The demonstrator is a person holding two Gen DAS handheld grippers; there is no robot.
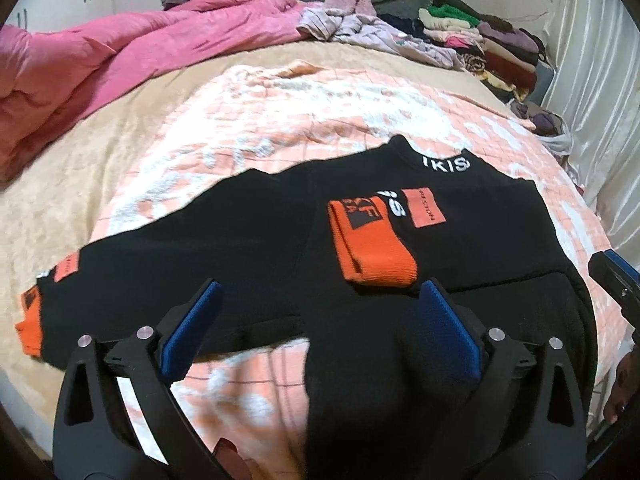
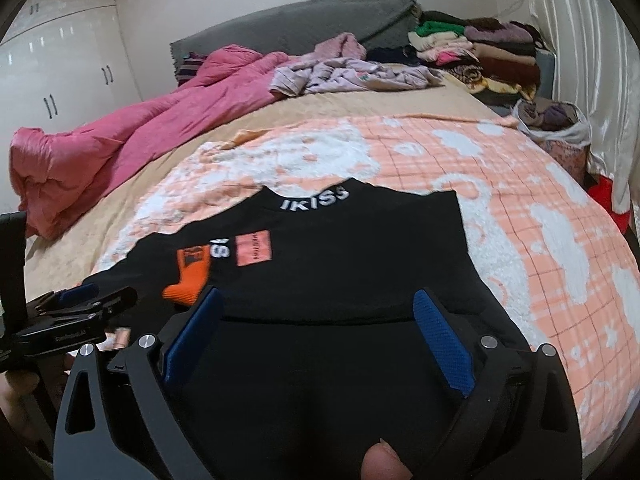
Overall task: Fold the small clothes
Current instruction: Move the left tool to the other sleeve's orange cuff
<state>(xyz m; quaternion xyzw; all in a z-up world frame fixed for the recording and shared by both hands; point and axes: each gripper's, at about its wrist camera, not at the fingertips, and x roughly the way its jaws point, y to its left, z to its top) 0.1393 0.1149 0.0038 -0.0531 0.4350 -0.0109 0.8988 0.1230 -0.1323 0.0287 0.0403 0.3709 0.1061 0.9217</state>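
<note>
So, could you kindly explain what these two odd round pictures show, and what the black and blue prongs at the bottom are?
Each picture comes from a fisheye camera on a hand-held gripper, looking along its two blue-padded fingers. One view belongs to the left gripper, the other to the right gripper. A person holds one in each hand. Both stand open and hold nothing. Below lies a black sweater with one orange-cuffed sleeve folded across it, on a peach checked blanket on a bed. A pink quilt and piled clothes lie behind.

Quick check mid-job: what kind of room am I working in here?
Most likely a home bedroom: the work surface is a bed with a grey headboard, a rumpled pink duvet lies on it, and white wardrobe doors line the wall.
</note>
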